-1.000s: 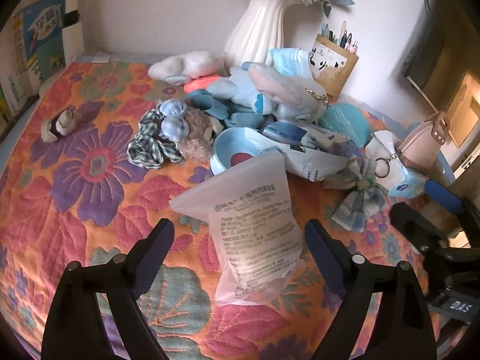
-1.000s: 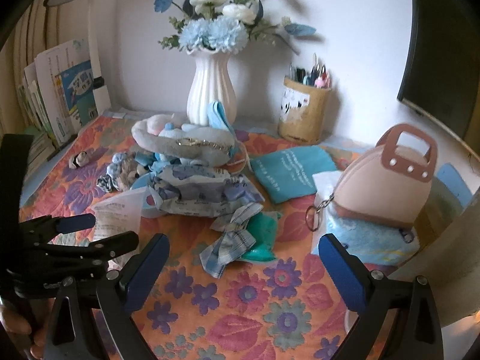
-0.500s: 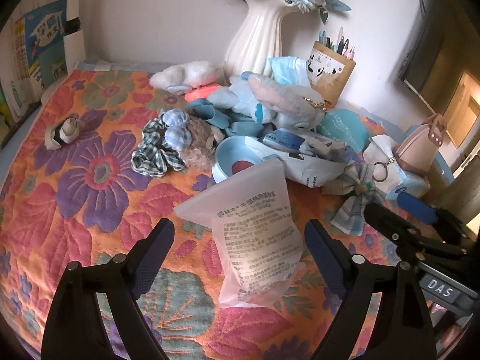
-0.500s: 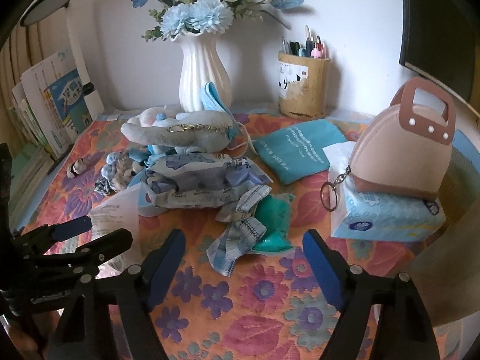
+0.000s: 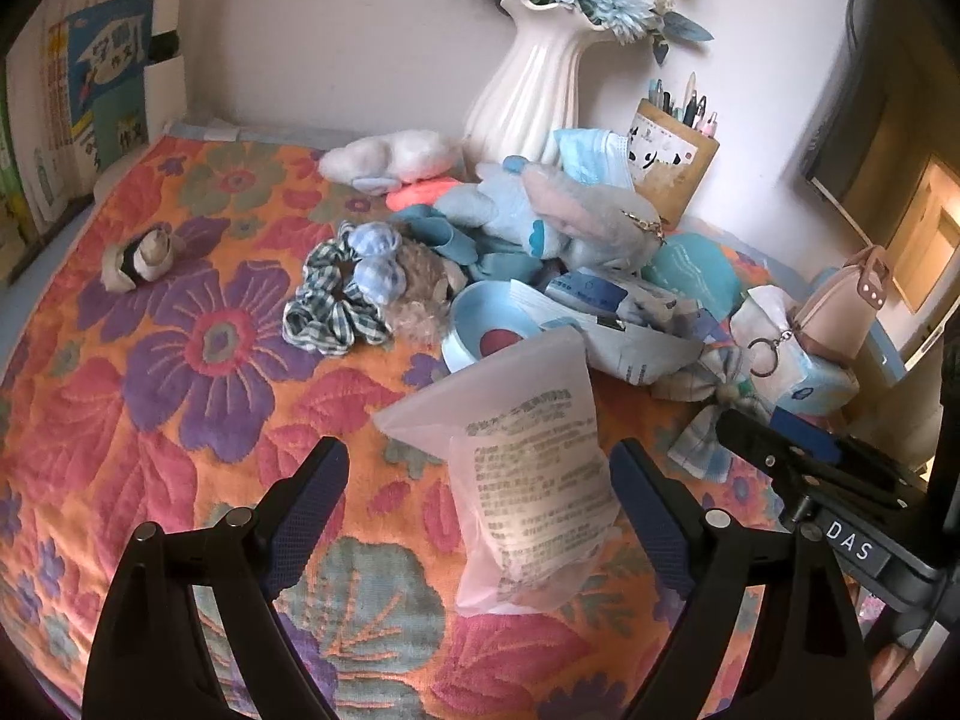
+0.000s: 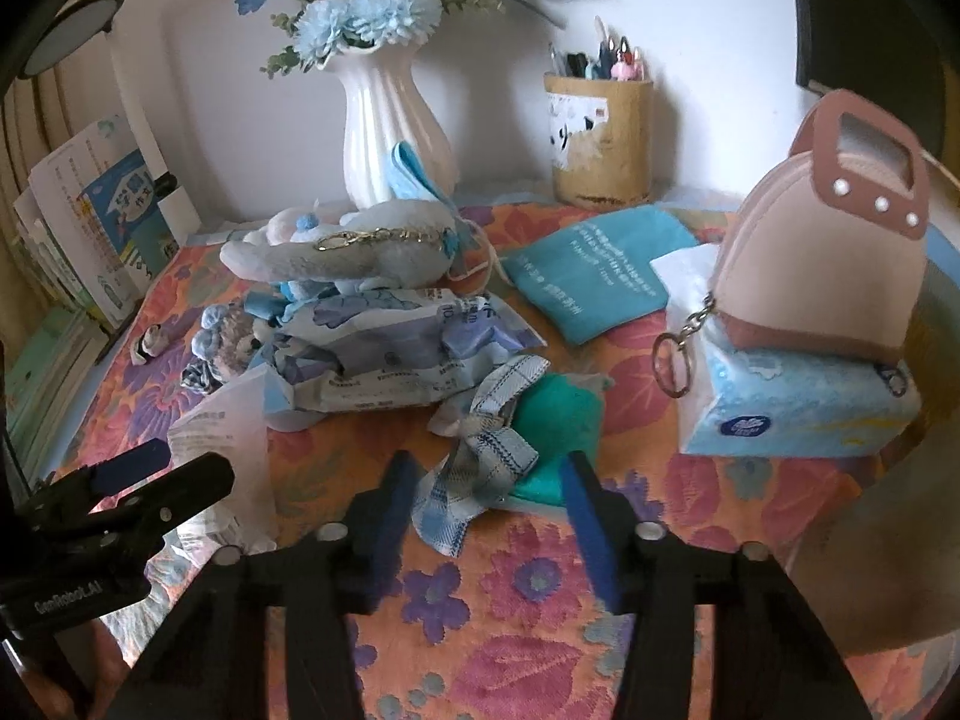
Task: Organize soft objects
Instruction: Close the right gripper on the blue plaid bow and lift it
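Note:
A translucent plastic bag [image 5: 528, 480] with printed text stands on the floral cloth [image 5: 180, 396] between the fingers of my left gripper [image 5: 477, 462]. That gripper is open, and its pads stand just off the bag. My right gripper [image 6: 489, 468] is low over a blue plaid fabric bow [image 6: 480, 450] and a green soft piece [image 6: 558, 414]. Its jaws are closing, with the bow's lower end between them and no pad pressing that I can see. A pile of blue plush toys [image 5: 576, 222], a checked scrunchie [image 5: 336, 312] and a crumpled wipes pack [image 6: 390, 360] lies behind.
A pink handbag [image 6: 828, 276] sits on a tissue pack [image 6: 798, 408] at the right, beside a teal pouch [image 6: 588, 276]. A white vase [image 6: 384, 120] and a pen holder [image 6: 600, 138] stand against the wall. Books [image 6: 90, 228] line the left edge.
The right gripper's jaws have narrowed a lot and it has sunk closer to the plaid bow. The left gripper and the bag have kept still.

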